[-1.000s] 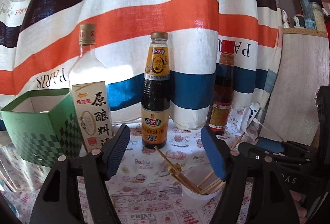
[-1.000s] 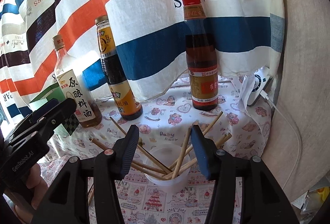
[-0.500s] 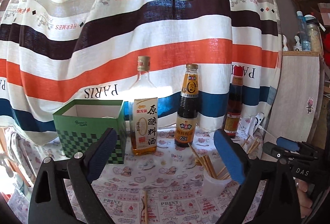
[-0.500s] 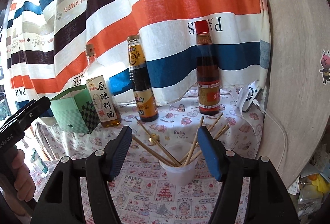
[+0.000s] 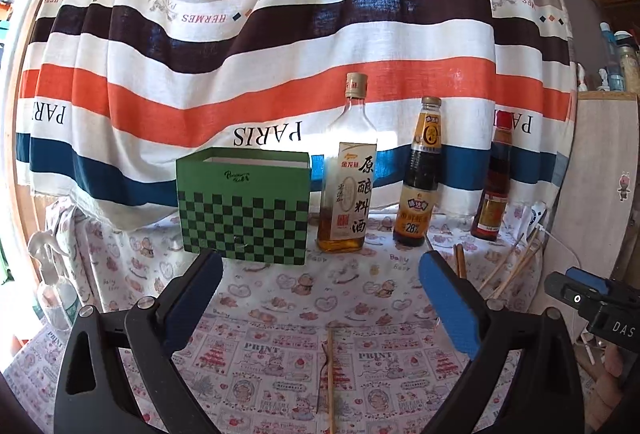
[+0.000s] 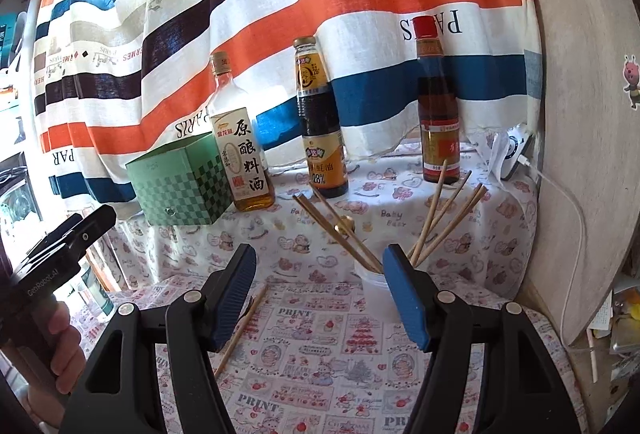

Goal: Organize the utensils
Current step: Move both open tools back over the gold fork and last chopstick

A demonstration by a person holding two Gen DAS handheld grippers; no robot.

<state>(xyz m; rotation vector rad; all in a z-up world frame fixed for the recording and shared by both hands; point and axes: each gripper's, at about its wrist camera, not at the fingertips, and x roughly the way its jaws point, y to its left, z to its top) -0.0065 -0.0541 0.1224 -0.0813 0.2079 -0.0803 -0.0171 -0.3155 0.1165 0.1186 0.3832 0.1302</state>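
A clear plastic cup (image 6: 370, 276) stands on the patterned tablecloth and holds several wooden chopsticks (image 6: 440, 218) that fan out, plus a gold-tipped utensil (image 6: 346, 224). My right gripper (image 6: 320, 254) hangs open just in front of the cup, with nothing between its blue pads. One loose chopstick (image 6: 244, 322) lies on the cloth near its left finger. In the left wrist view this chopstick (image 5: 330, 374) lies below my left gripper (image 5: 320, 262), which is wide open and empty. The cup is hidden behind the left gripper's right finger there; only chopstick ends (image 5: 508, 266) show.
A green checkered open box (image 5: 244, 202) stands at the back left, with three sauce bottles (image 5: 348, 186) (image 5: 418, 186) (image 5: 494, 186) in a row to its right before a striped curtain. A wooden panel (image 6: 580, 114) and a white cable (image 6: 560, 194) border the right side. A spray bottle (image 5: 52, 282) stands off the table's left.
Both grippers drew back from the bottles and cup, and both jaws widened. The left view swung left, bringing the green box to the middle. The loose chopstick came into view.
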